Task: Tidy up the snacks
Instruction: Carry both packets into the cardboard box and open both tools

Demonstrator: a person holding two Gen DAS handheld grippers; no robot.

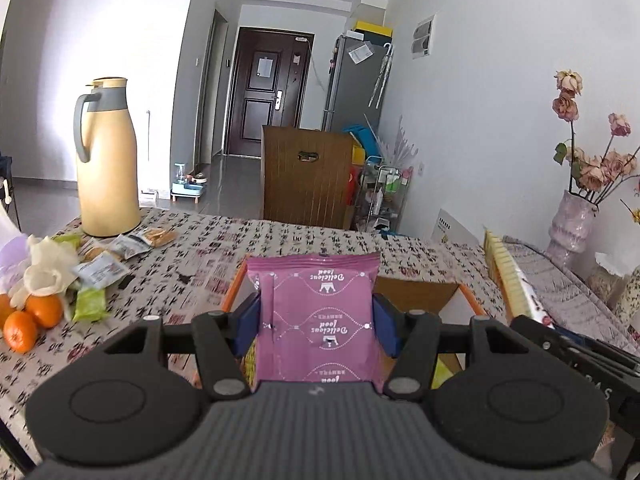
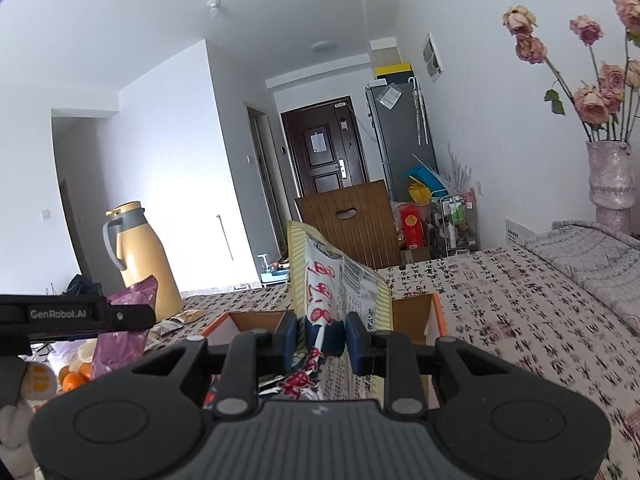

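Gripping a purple snack packet (image 1: 316, 320) across its width, the left tongs (image 1: 316, 326) hold it above the orange-rimmed cardboard box (image 1: 416, 294), likely for dropping in; the right tongs (image 2: 322, 340), nearly closed, pinch a yellow striped bag (image 2: 340, 280) over the same box, loose snacks (image 1: 104, 264) waiting left of it on the worktop (image 1: 304, 240)

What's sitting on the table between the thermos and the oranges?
In the left wrist view, a scatter of small snack packets and a crumpled white bag lies between the thermos and the oranges.

Box (image 1: 420, 294) interior behind purple packet (image 1: 318, 320)
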